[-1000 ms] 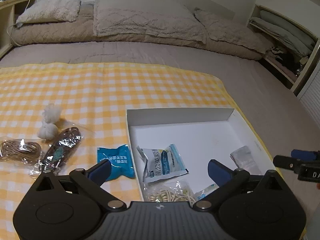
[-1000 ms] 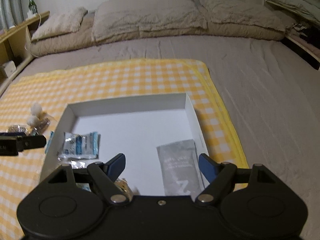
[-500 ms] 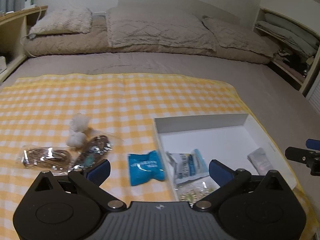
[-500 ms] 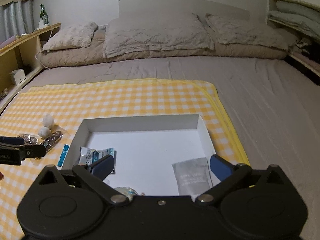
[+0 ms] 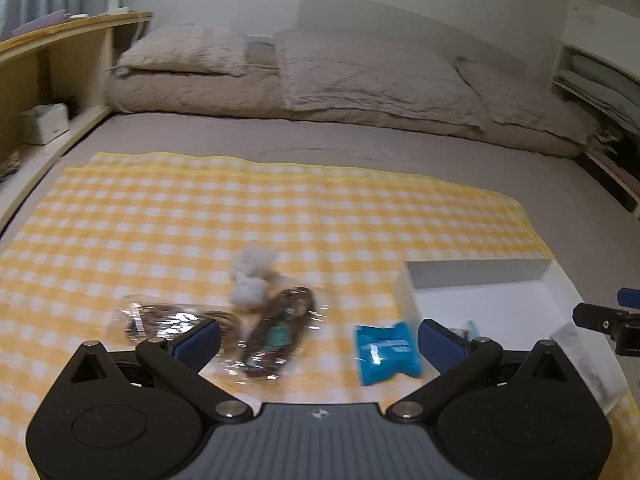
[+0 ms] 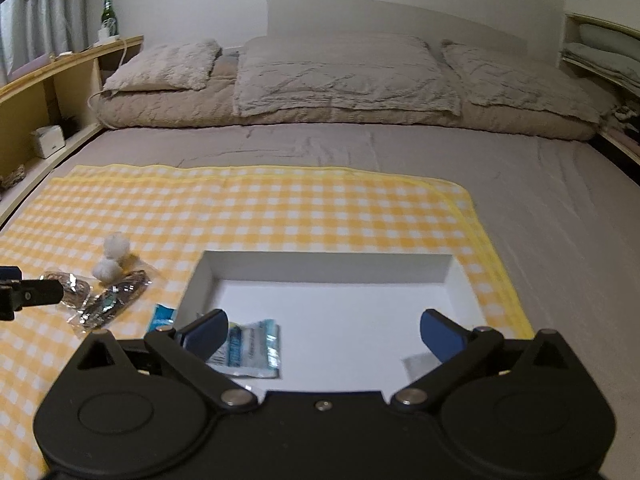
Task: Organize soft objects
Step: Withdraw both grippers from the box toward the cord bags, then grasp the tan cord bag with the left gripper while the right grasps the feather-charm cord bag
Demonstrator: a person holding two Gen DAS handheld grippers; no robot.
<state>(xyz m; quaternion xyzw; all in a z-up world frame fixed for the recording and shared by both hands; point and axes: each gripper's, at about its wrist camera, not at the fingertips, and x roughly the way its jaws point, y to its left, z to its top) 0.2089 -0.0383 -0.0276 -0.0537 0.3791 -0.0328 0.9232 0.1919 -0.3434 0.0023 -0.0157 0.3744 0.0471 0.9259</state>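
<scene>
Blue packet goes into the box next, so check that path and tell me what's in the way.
Only the box's own near side wall stands between the blue packet and the box floor; the packet must be lifted over it. The left gripper, jaws open, has a clear approach.

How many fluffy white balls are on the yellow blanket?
2. One white ball sits farther back; the other white ball is just in front, touching it, left of the white box.

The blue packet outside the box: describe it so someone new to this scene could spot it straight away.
Start at the yellow checked cloth spread over the bed, then find the white box lying on it. The blue packet lies flat on the cloth just outside the box's left wall. It is the only solid bright blue item; the packets further left are clear, shiny wrappers with brown contents, beside two white fluffy balls.
</scene>
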